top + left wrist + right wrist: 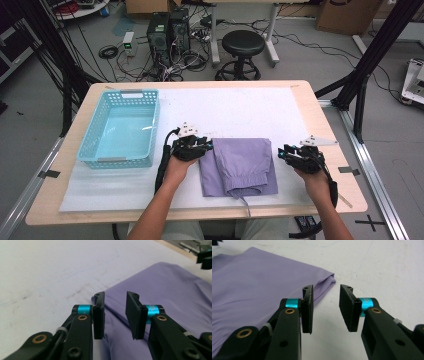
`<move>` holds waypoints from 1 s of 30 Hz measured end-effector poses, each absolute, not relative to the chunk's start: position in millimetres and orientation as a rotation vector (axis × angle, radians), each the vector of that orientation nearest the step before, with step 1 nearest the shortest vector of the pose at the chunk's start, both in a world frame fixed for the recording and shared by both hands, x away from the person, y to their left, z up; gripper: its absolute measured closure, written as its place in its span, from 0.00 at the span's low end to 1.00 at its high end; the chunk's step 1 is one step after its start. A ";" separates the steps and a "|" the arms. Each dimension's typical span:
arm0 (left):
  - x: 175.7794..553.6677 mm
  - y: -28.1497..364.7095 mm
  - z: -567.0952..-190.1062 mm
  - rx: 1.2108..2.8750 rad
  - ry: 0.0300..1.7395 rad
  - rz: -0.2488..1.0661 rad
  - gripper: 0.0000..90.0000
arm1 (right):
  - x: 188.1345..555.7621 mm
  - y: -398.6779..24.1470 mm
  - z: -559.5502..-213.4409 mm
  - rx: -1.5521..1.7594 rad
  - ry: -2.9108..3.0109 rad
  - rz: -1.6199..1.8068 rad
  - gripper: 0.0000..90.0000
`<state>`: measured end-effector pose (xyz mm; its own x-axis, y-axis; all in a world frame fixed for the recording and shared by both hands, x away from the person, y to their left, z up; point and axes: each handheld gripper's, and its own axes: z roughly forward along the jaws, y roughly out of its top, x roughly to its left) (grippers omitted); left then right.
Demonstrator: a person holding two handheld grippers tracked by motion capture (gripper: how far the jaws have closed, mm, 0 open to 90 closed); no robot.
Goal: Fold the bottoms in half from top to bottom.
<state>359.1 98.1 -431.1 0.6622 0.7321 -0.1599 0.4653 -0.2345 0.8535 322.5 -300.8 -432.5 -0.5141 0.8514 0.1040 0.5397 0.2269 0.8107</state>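
Observation:
A folded lilac garment (240,165) lies on the white mat near the table's front, its waistband and drawstring toward the person. My left gripper (207,145) hovers at the garment's far left corner; its jaws stand apart with nothing between them, above the lilac cloth (170,290). My left gripper (115,315) points across the fold. My right gripper (282,151) is just off the garment's right edge, jaws parted and empty. My right gripper (325,310) sits beside the folded corner of the cloth (262,277), over bare mat.
A light blue plastic basket (121,129) stands on the left of the table, with nothing seen inside. The white mat (235,107) covers most of the wooden tabletop (320,115). Behind the table are a black stool (243,46), computer towers (167,30) and cables.

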 end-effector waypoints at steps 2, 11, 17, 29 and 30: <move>354.7 100.1 -433.9 1.908 0.949 0.334 0.86 | 313.5 -304.2 -433.6 1.286 2.160 1.206 0.68; 351.1 100.9 -437.0 1.959 0.998 0.323 0.83 | 301.1 -303.8 -431.1 1.244 2.173 1.216 0.66; 350.6 98.7 -441.2 2.034 1.030 0.330 0.97 | 303.0 -299.0 -431.4 1.234 2.221 1.213 0.71; 346.6 105.7 -443.3 1.963 1.048 0.379 0.80 | 299.5 -275.6 -424.6 1.149 2.289 1.265 0.65; 345.8 106.4 -442.2 1.952 1.047 0.383 0.76 | 297.5 -267.9 -422.7 1.112 2.310 1.275 0.64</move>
<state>345.8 106.4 -442.2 0.6001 0.7905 -0.1225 0.5253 -0.2740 0.8056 297.5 -267.9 -422.7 -0.6655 0.7370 0.1178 0.4925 0.3151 0.8113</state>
